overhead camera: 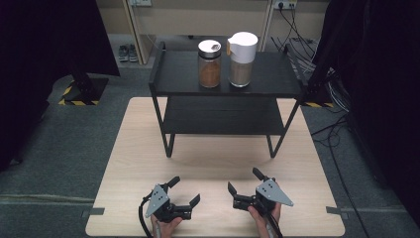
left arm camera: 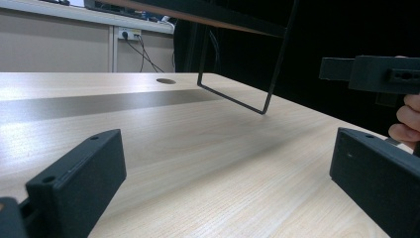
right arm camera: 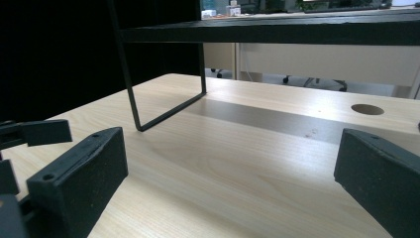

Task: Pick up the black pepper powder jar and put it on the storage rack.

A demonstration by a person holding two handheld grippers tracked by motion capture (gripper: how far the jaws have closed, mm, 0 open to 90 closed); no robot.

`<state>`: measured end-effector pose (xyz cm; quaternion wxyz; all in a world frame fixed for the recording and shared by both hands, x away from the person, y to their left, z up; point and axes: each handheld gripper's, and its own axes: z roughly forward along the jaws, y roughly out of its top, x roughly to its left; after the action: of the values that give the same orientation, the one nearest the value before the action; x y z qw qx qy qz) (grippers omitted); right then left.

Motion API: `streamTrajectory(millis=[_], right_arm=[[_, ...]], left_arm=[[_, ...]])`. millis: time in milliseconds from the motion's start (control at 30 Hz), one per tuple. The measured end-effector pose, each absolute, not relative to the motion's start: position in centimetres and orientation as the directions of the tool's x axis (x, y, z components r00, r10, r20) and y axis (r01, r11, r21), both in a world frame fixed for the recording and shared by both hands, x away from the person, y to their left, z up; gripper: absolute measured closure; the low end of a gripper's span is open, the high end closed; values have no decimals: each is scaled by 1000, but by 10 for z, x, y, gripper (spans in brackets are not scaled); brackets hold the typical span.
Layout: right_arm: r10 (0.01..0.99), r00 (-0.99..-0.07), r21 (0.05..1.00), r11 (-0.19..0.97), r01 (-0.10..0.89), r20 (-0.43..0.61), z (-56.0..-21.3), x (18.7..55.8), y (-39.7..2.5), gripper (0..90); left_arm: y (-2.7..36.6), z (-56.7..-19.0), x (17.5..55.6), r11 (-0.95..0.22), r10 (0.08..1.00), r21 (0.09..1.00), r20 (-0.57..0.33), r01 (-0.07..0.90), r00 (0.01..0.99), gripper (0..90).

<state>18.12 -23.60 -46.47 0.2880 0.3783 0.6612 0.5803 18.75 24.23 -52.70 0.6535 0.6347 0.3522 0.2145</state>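
Pale wood bench [overhead camera: 213, 163] lies bare under both grippers, left gripper [overhead camera: 185, 192] and right gripper [overhead camera: 243, 184] with jaws apart at six o'clock, so each should rise squarely toward the two jars, the brown-filled jar [overhead camera: 209, 64] and the white-capped jar [overhead camera: 242, 59], standing at twelve on the black shelf [overhead camera: 188, 74].

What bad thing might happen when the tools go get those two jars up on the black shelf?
The brown-powder jar and the white-lidded jar stand close together on the top shelf, so grabbing one may knock the other over. Both sit high, and a tall jar could tip off.
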Motion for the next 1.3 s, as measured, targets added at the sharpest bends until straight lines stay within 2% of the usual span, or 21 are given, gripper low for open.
streamTrajectory(millis=[1300], right_arm=[[839,-539,981,32,193,79,-474,181,-234,4]], left_arm=[[243,-527,188,106,726,980,-191,167,661,3]])
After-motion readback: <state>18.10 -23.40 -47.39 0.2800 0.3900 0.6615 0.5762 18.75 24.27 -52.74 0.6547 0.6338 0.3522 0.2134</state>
